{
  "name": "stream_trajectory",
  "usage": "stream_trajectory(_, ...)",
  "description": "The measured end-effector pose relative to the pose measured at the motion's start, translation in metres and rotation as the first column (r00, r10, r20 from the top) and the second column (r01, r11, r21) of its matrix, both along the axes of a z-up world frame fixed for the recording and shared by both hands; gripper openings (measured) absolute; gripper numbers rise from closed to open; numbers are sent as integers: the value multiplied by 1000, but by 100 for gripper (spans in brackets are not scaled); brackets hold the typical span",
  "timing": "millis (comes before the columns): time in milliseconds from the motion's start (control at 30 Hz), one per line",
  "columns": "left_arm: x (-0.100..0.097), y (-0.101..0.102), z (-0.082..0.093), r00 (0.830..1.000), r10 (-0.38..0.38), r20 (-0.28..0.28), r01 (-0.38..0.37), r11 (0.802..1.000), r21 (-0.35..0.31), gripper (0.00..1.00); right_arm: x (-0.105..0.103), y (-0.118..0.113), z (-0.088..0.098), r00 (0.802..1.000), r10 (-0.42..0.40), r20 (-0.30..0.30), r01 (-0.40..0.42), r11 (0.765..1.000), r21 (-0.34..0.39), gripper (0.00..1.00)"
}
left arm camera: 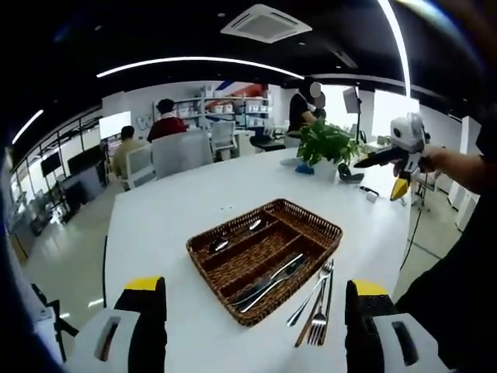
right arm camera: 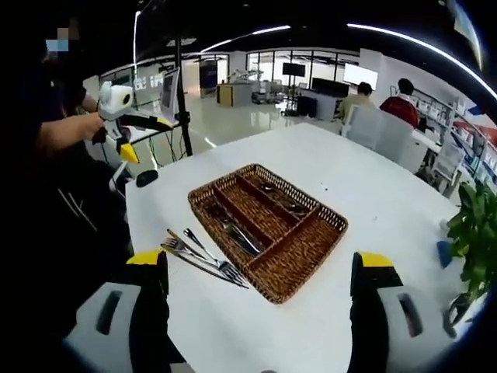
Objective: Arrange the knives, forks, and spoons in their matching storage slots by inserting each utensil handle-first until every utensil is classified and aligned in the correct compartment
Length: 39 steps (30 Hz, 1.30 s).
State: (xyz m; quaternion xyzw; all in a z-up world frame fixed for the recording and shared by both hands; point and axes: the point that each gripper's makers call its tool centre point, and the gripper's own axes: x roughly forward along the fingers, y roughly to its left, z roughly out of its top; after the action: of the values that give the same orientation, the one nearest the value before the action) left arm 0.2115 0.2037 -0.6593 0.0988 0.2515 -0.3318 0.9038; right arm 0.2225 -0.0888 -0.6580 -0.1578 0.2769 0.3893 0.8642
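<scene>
Resting on the white worktop [left arm camera: 178, 210], a brown woven wicker tray [left arm camera: 265, 255] holds knives and spoons
Silver forks [right arm camera: 203, 259] lie beside it; both grippers' fingers wide, empty

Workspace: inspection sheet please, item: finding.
Surface: white table, mostly bare.
Job's things: wicker tray with three long compartments; knives in one, spoons in another, the third looks bare. Forks lie loose on the table beside the tray.
Clutter: potted plant at the far edge.
Grippers: left gripper and right gripper open, holding nothing, above the table.
Cables: nothing seen on the table.
Surroundings: open office, seated people, shelving.
</scene>
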Motion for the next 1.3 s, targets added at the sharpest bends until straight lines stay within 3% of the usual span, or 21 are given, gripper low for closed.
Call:
stream_trajectory(100, -2, 3, 3, 1000, 2, 6, -2, 1000, 8, 100, 3, 10, 2, 999, 41, 11, -41, 999, 8, 99)
stream_trajectory(133, -3, 4, 3, 1000, 4, 6, -4, 1000, 5, 100, 5, 15, 5, 996, 79, 44, -79, 997, -1, 99)
stream_trajectory(267, -3, 8, 5, 1000, 16, 6, -16, 1000, 1, 100, 4, 25, 3, 994, 111, 6, -110, 994, -27, 99)
stream_trajectory(400, -1, 14, 2, 1000, 23, 4, -23, 1000, 2, 100, 5, 37, 0, 983, 186, 9, -185, 979, -88, 99)
stream_trajectory(700, -8, 20, -2, 1000, 17, -4, -17, 1000, 10, 100, 7, 68, -8, 954, 300, 7, -296, 946, -128, 98)
stream_trajectory(1033, -8, 32, -5, 1000, 25, -15, -25, 999, 21, 100, 11, 83, -22, 940, 341, -22, -340, 929, -145, 91)
stream_trajectory(1300, -3, 36, -1, 1000, 26, -7, -25, 999, 22, 100, 11, 90, -45, 931, 362, -39, -363, 915, -178, 86)
